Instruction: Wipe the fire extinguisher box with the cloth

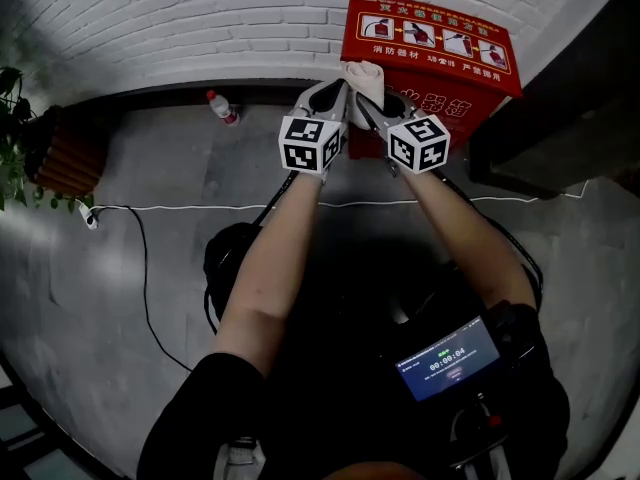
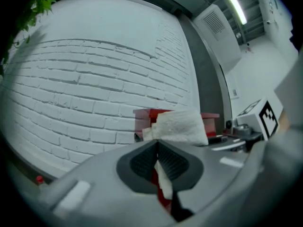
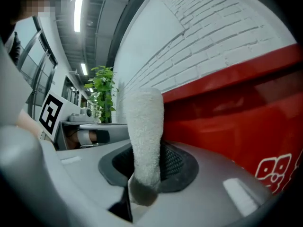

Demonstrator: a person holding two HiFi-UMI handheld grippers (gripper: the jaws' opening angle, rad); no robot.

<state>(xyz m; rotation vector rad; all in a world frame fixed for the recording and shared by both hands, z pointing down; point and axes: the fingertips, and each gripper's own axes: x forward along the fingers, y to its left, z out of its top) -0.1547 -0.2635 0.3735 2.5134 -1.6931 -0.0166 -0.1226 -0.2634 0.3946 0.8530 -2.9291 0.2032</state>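
**Both grippers pinch one cloth at the red box**

The fire extinguisher box (image 1: 455, 63) stands at the upper right of the head view, on the grey floor (image 1: 150, 268) against the white brick wall (image 1: 200, 18). The white cloth (image 1: 362, 76) sits at the upper centre of that view, against the box's left top edge.

The left gripper (image 1: 333, 96) has its jaws pressed together on a thin fold of the cloth, and the rest bunches just past the tips. The right gripper (image 1: 364, 106) is clamped on a thicker roll of the same cloth (it stands up between the pads like a post). The two grippers are just beside each other, their marker cubes nearly side by side.

A small bottle (image 1: 221, 106) stands by the wall left of the box. A white cable (image 1: 200, 206) runs across the floor, and a leafy plant (image 1: 12, 138) fills the far left edge.
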